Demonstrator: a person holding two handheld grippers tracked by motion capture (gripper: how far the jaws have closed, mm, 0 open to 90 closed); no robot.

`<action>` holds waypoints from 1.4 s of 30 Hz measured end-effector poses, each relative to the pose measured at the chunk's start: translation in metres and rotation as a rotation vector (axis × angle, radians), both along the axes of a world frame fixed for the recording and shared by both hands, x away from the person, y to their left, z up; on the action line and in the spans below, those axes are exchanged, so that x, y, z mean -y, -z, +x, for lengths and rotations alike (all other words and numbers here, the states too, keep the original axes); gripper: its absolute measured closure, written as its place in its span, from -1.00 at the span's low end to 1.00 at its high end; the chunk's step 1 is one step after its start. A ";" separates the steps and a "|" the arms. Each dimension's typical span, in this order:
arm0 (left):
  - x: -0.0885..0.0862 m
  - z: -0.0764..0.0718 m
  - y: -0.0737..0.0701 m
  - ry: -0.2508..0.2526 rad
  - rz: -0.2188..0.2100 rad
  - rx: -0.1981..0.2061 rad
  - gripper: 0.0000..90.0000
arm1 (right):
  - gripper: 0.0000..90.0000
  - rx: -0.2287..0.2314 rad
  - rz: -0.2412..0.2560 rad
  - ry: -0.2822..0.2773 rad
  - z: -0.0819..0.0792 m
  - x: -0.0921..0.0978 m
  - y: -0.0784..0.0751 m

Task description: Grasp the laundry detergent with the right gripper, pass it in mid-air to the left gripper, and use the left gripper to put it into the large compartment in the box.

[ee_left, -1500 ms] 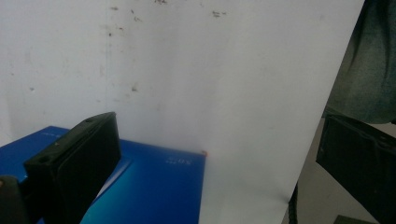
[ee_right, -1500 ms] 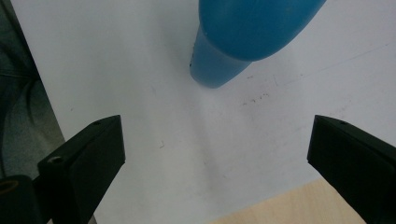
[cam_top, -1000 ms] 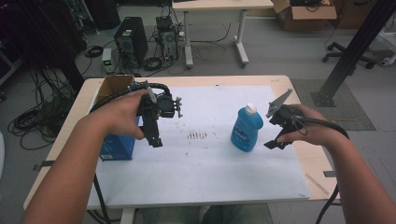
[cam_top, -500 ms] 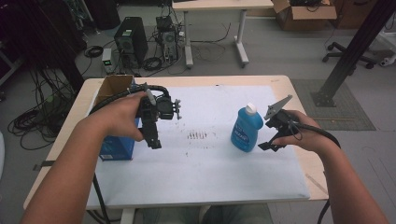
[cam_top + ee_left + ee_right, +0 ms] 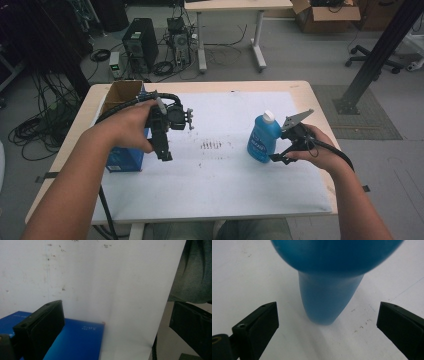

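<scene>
- Right gripper [image 5: 280, 156] at right of centre in the high view, jaws spread wide, holding nothing.
- In the right gripper view, jaws at the lower left and lower right corners, with the blue bottle [image 5: 329, 295] upright between them at top centre, apart from both.
- In the high view, blue bottle [image 5: 263, 138] just left of that gripper, white cap up, standing on the white sheet [image 5: 220, 190].
- Left gripper [image 5: 165, 150] at left of centre in the high view, pointing down, held above the sheet.
- In the left gripper view, jaws wide apart at lower left and right edge, nothing between them.
- Blue box [image 5: 75, 340] at the lower left of that view, beneath the left-hand jaw; in the high view, blue box [image 5: 122, 159] at the sheet's left edge.
- Open cardboard box [image 5: 120, 95] at upper left of the table [image 5: 310, 95], behind the blue box.
- Faint dark marks [image 5: 212, 145] on the sheet at centre, between the two grippers.
</scene>
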State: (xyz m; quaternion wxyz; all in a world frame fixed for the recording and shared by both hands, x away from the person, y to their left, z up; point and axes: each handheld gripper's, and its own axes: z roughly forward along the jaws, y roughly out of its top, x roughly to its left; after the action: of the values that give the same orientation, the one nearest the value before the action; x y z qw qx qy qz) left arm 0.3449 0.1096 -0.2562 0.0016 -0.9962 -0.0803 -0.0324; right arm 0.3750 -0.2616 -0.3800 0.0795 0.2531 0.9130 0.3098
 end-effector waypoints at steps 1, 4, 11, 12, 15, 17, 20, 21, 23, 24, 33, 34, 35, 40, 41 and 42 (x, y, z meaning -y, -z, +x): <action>0.000 0.000 0.000 0.003 -0.002 -0.001 -0.99 | -0.91 0.000 0.008 0.005 0.000 0.000 0.001; -0.001 0.000 0.001 0.001 0.002 -0.004 -0.99 | -0.91 0.008 0.031 0.015 -0.001 0.001 0.004; -0.003 0.000 0.004 -0.003 -0.003 0.002 -0.99 | -0.92 0.009 0.090 0.033 0.000 0.005 0.011; -0.003 0.000 0.004 -0.002 -0.003 -0.001 -0.99 | -0.92 0.007 0.096 0.034 0.000 0.005 0.012; -0.003 0.000 0.005 0.000 -0.001 -0.001 -0.99 | -0.92 0.014 0.108 0.031 0.000 0.004 0.014; -0.003 0.000 0.005 -0.002 -0.004 0.003 -0.99 | -0.92 0.020 0.114 0.032 -0.001 0.003 0.015; -0.003 0.000 0.004 -0.001 -0.003 0.002 -0.99 | -0.92 0.023 0.124 0.036 -0.001 0.002 0.016; -0.003 -0.001 0.005 0.000 -0.004 0.003 -0.99 | -0.92 0.030 0.134 0.038 -0.001 0.001 0.017; -0.003 -0.001 0.005 -0.001 -0.006 0.004 -0.99 | -0.93 0.033 0.152 0.043 -0.001 0.000 0.018; -0.003 -0.001 0.005 -0.001 -0.006 0.004 -0.99 | -0.93 0.033 0.152 0.043 -0.001 0.000 0.018; -0.005 -0.002 0.004 -0.003 -0.003 0.005 -0.99 | -0.93 0.051 0.194 0.062 0.000 -0.002 0.024; -0.005 -0.002 0.005 -0.002 -0.004 0.005 -0.99 | -0.93 0.052 0.200 0.062 0.000 -0.002 0.024; -0.005 -0.002 0.005 -0.001 -0.005 0.007 -0.99 | -0.93 0.062 0.205 0.062 0.000 -0.002 0.025; -0.003 -0.002 0.004 0.003 -0.014 0.014 -0.99 | -0.94 0.088 0.240 0.077 0.001 -0.003 0.027; -0.002 -0.003 0.004 0.006 -0.018 0.016 -0.99 | -0.94 0.090 0.247 0.079 0.001 -0.003 0.028; -0.002 -0.003 0.004 0.008 -0.021 0.017 -0.99 | -0.94 0.094 0.251 0.083 0.001 -0.003 0.029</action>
State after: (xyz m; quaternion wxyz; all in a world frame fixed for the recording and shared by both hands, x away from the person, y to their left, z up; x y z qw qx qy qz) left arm 0.3420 0.1113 -0.2599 -0.0096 -0.9962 -0.0768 -0.0401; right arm 0.3759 -0.2587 -0.4095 0.1026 0.2840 0.8511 0.4295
